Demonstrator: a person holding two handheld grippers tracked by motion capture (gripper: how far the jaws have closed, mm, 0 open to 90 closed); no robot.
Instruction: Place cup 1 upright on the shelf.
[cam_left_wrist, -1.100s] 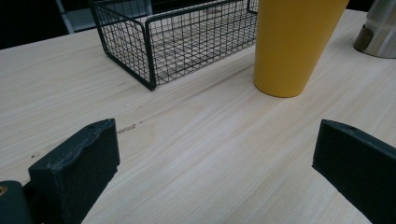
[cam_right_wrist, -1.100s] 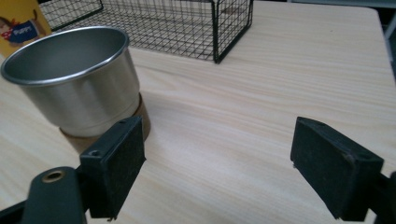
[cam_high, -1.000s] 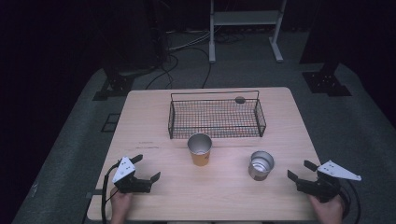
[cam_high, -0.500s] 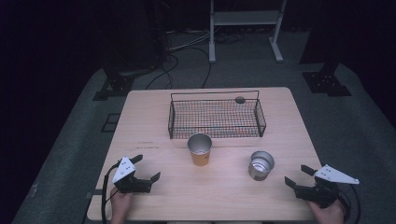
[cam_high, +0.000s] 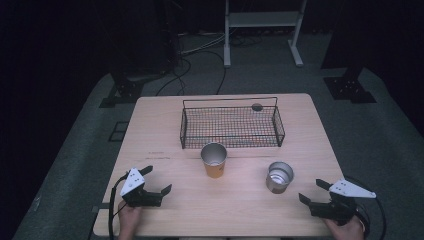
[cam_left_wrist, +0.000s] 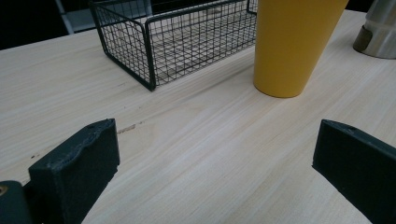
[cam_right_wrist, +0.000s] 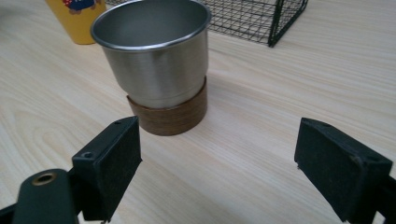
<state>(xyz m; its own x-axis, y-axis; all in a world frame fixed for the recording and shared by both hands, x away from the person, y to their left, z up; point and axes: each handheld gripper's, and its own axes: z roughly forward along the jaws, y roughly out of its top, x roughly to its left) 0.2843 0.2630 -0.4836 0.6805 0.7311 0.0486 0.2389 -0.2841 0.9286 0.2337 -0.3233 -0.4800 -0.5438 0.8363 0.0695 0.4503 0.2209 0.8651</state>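
Two grippers, L (cam_high: 159, 181) & R (cam_high: 312, 191), fingers spread wide, holding nothing, on table (cam_high: 160, 125).

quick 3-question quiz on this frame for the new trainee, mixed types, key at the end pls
1. True or false: the wire basket holds both cups.
2. Which cup stands nearer the right gripper? A) the yellow cup B) the steel cup
3. Fill in: in the right gripper view, the steel cup has a brown ____ base.

Key: 1 false, both cups stand on the table in front of the basket; 2 B; 3 wooden. The left gripper is open too.
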